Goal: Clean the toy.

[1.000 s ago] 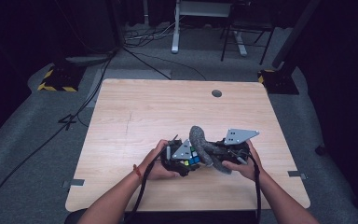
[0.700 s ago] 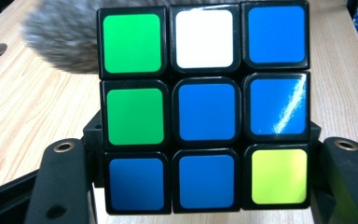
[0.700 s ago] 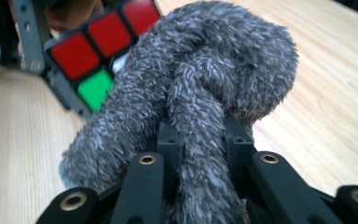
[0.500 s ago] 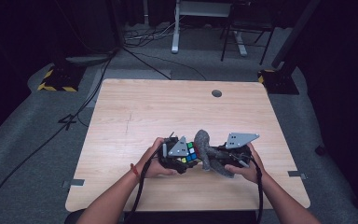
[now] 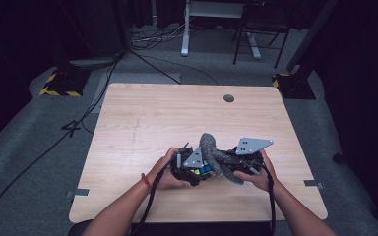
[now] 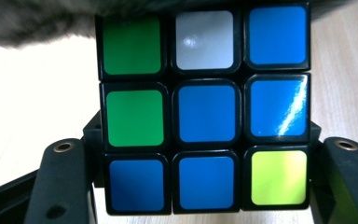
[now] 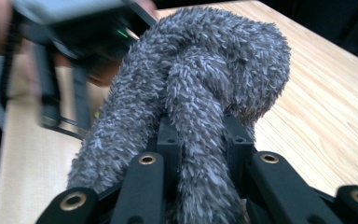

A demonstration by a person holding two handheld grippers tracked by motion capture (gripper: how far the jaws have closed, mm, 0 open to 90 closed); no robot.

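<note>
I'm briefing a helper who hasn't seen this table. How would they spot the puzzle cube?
On the wooden table, look at the near edge where both hands meet. The puzzle cube sits clamped in the left gripper, beside a fuzzy grey cloth. It is the one hard, black-framed thing with glossy blue, green, white and yellow squares.

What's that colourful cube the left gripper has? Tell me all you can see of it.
The cube is a three-by-three puzzle cube with glossy stickers on black plastic. The face toward the left gripper's camera is scrambled: green, white, blue on top; green, blue, blue in the middle; blue, blue, yellow-green below. The left gripper is shut on it, a black jaw at each lower side. It sits upright near the table's front edge, and the grey fuzzy cloth held by the right gripper lies against its top.
</note>
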